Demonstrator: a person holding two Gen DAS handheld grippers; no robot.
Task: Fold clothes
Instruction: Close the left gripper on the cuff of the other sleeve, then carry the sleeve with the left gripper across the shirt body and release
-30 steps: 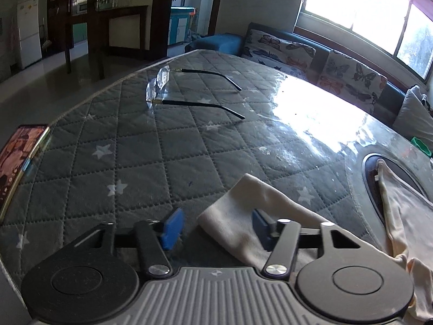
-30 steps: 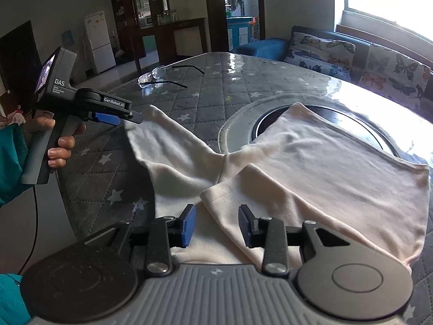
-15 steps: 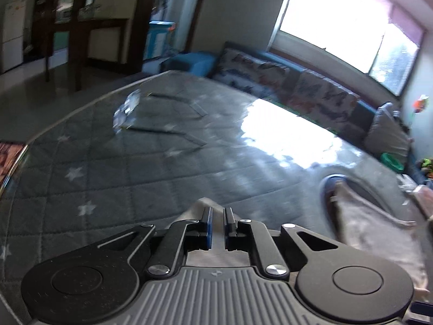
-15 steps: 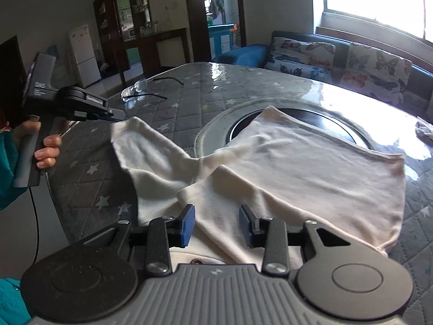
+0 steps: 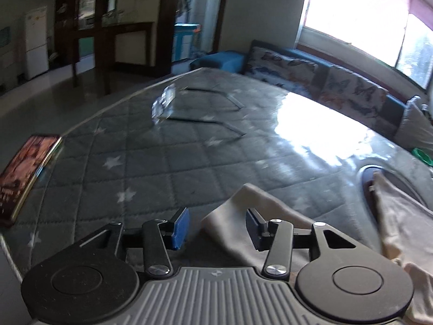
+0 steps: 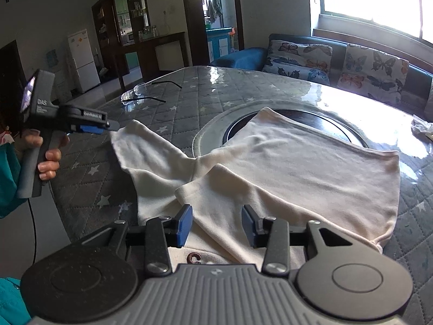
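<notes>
The cream garment (image 6: 284, 168) lies spread on my quilted table (image 6: 216, 94), its body over the dark round inset (image 6: 311, 119) and one leg reaching away from the inset toward my left gripper (image 5: 216, 226). That gripper's jaws have just been opening; they stand apart, released, the leg's end between them. My right gripper (image 6: 216, 223) has been opening too, unclenched over the near leg. Glasses (image 6: 140, 94) rest beyond the inset.
</notes>
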